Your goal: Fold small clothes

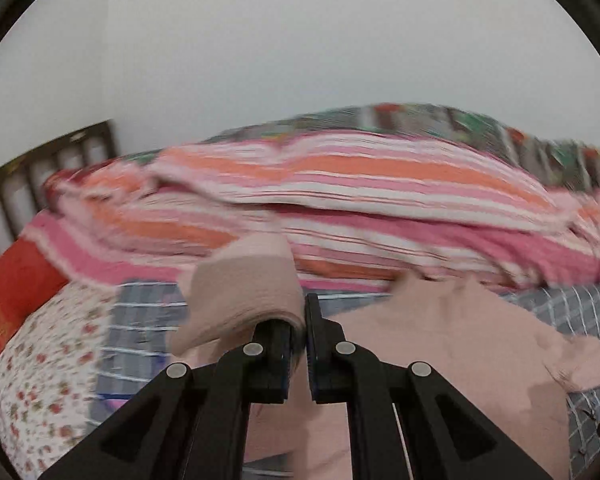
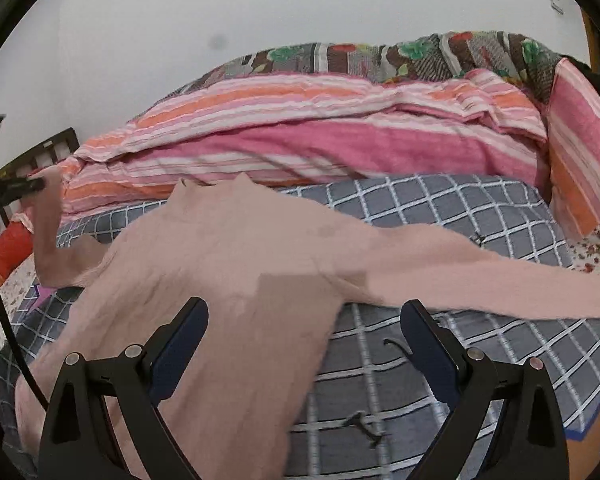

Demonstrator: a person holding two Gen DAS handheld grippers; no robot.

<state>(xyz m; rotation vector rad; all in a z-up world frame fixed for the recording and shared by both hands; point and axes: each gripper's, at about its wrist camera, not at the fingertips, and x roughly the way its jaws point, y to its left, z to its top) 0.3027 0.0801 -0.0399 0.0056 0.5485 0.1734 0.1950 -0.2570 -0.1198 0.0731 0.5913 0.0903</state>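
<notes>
In the left wrist view our left gripper (image 1: 298, 320) pinches the sleeve (image 1: 240, 288), lifted off the shirt (image 1: 440, 344). In the right wrist view our right gripper (image 2: 304, 344) is spread, empty, over the shirt's hem; the other sleeve (image 2: 480, 276) runs right across the checked sheet (image 2: 440, 216).

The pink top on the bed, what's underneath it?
The pink top lies on a grey checked sheet, which shows around it. Whatever is beneath its middle is covered. One sleeve is lifted off, pinched in the left tool.
</notes>
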